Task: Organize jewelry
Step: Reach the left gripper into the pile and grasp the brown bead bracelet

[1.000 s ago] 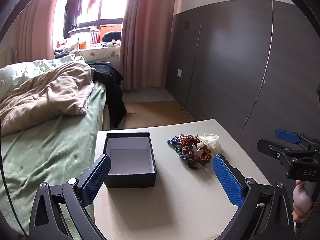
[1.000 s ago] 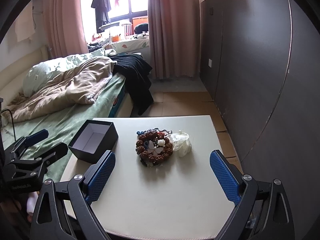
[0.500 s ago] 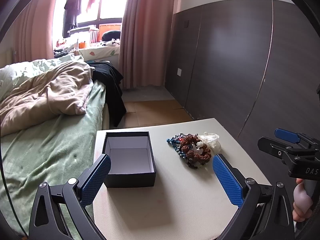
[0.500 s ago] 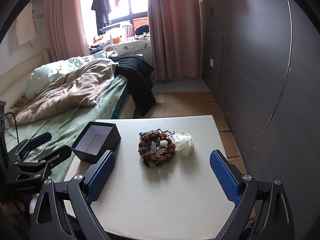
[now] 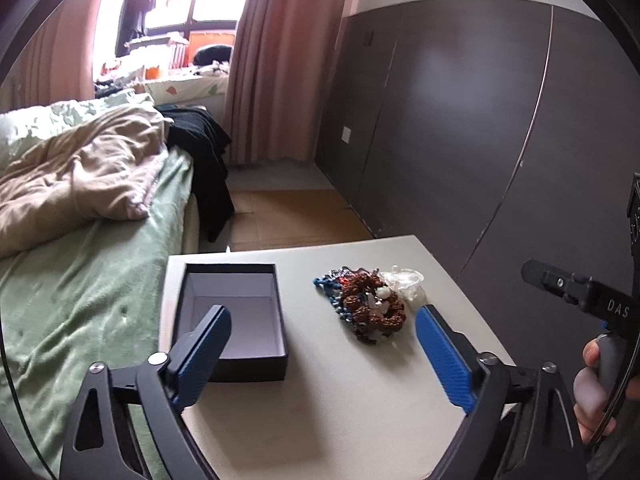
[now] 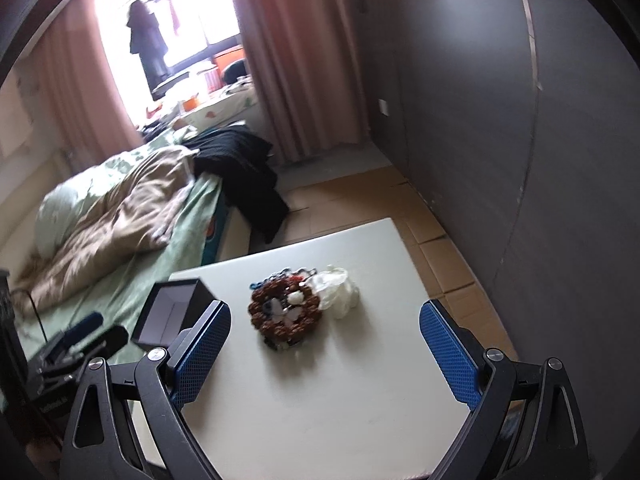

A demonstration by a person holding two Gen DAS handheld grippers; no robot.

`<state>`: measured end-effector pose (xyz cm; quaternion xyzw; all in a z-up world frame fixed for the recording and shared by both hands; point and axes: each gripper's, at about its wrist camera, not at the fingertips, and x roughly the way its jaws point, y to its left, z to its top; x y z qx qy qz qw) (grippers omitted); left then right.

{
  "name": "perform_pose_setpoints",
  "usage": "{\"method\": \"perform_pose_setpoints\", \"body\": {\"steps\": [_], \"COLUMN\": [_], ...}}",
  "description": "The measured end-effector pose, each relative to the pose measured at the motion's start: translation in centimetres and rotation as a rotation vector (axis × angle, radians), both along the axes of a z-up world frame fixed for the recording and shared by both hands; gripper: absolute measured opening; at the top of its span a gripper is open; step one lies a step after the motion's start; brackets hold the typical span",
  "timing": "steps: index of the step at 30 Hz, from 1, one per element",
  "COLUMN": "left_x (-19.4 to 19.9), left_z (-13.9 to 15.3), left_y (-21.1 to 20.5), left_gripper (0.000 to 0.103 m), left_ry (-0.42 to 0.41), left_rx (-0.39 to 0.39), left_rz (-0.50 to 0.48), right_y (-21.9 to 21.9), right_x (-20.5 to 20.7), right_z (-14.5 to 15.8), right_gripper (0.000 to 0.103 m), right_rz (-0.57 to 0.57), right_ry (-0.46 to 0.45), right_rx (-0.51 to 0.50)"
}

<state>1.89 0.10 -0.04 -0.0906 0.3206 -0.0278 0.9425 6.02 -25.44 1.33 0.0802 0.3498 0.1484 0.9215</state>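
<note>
A pile of jewelry lies on the white table (image 5: 340, 392): a brown beaded bracelet (image 5: 372, 308), blue beads (image 5: 330, 286) and a clear white piece (image 5: 404, 280). An open, empty black box (image 5: 236, 300) stands to its left. My left gripper (image 5: 322, 316) hovers over the table's near side, its jaws closing with nothing between them. In the right wrist view the bracelet (image 6: 284, 312) and the white piece (image 6: 340, 288) lie ahead of my right gripper (image 6: 324, 308), which is open and empty, with the box (image 6: 172, 312) by its left finger.
A bed (image 5: 80, 280) with a beige quilt and dark clothes runs along the table's left side. Dark wardrobe panels (image 5: 460, 120) stand to the right. A person's hand (image 5: 592, 384) holds the right gripper's handle at the left wrist view's right edge.
The left jaws have narrowed a little. The right wrist view has rolled, so the room now leans, and the jewelry sits closer. In the left wrist view the right gripper has slid further right.
</note>
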Motion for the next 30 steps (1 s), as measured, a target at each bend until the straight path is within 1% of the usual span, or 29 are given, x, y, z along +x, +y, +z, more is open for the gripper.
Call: {"method": "perform_pose_setpoints", "body": {"steps": [1, 4, 6, 7, 9, 12, 15, 19, 20, 21, 22, 23, 26, 29, 30], "left_x": [0.4, 1.8, 2.7, 3.3, 4.3, 5.9, 7.4, 9.4, 10.0, 10.7, 11.3, 11.8, 13.0, 14.0, 14.2], "left_z": [-0.1, -0.8, -1.2, -1.5, -2.0, -2.8, -3.1, -3.3, -3.5, -3.8, -4.1, -4.4, -5.6, -6.8, -7.2], "left_y": [-0.1, -0.3, -0.5, -0.7, -0.8, -1.0, -1.6, -2.4, -2.5, -2.7, -2.8, -2.7, -2.5, -2.5, -2.7], "left_gripper": [0.087, 0.079, 0.071, 0.069, 0.061, 0.054, 0.05, 0.05, 0.049, 0.042, 0.038, 0.037, 0.037, 0.036, 0.036], "left_ry": [0.011, 0.054, 0.086, 0.109, 0.148, 0.197, 0.226, 0.25, 0.259, 0.273, 0.284, 0.293, 0.314, 0.35, 0.358], "left_rx": [-0.01, -0.038, -0.057, -0.064, -0.081, -0.109, -0.102, -0.08, -0.073, -0.068, -0.072, -0.08, -0.115, -0.121, -0.111], "left_rz": [-0.012, -0.042, -0.059, -0.064, -0.067, -0.073, -0.084, -0.102, -0.1, -0.095, -0.095, -0.097, -0.095, -0.081, -0.079], "right_y": [-0.3, -1.1, -1.6, -1.8, -2.3, -2.8, -3.3, -3.8, -3.9, -4.0, -4.2, -4.3, -4.3, -4.1, -4.0], "right_x": [0.3, 1.2, 1.7, 2.0, 2.8, 3.9, 4.8, 6.2, 6.6, 6.8, 7.1, 7.3, 7.9, 8.5, 8.6], "right_z": [-0.1, -0.4, -0.6, -0.8, -1.2, -2.1, -3.0, -4.3, -4.6, -4.8, -4.9, -5.2, -5.7, -6.1, -6.2], "right_gripper": [0.096, 0.096, 0.096, 0.096, 0.096, 0.096, 0.096, 0.096, 0.096, 0.096, 0.096, 0.096, 0.096, 0.096, 0.096], "right_rz": [-0.01, -0.022, -0.027, -0.027, -0.026, -0.026, -0.046, -0.069, -0.076, -0.081, -0.083, -0.087, -0.102, -0.119, -0.119], "right_ry": [0.01, 0.037, 0.05, 0.06, 0.09, 0.14, 0.181, 0.236, 0.251, 0.262, 0.269, 0.28, 0.299, 0.319, 0.322], "right_rx": [0.017, 0.068, 0.104, 0.125, 0.173, 0.235, 0.276, 0.311, 0.315, 0.323, 0.333, 0.347, 0.354, 0.34, 0.335]}}
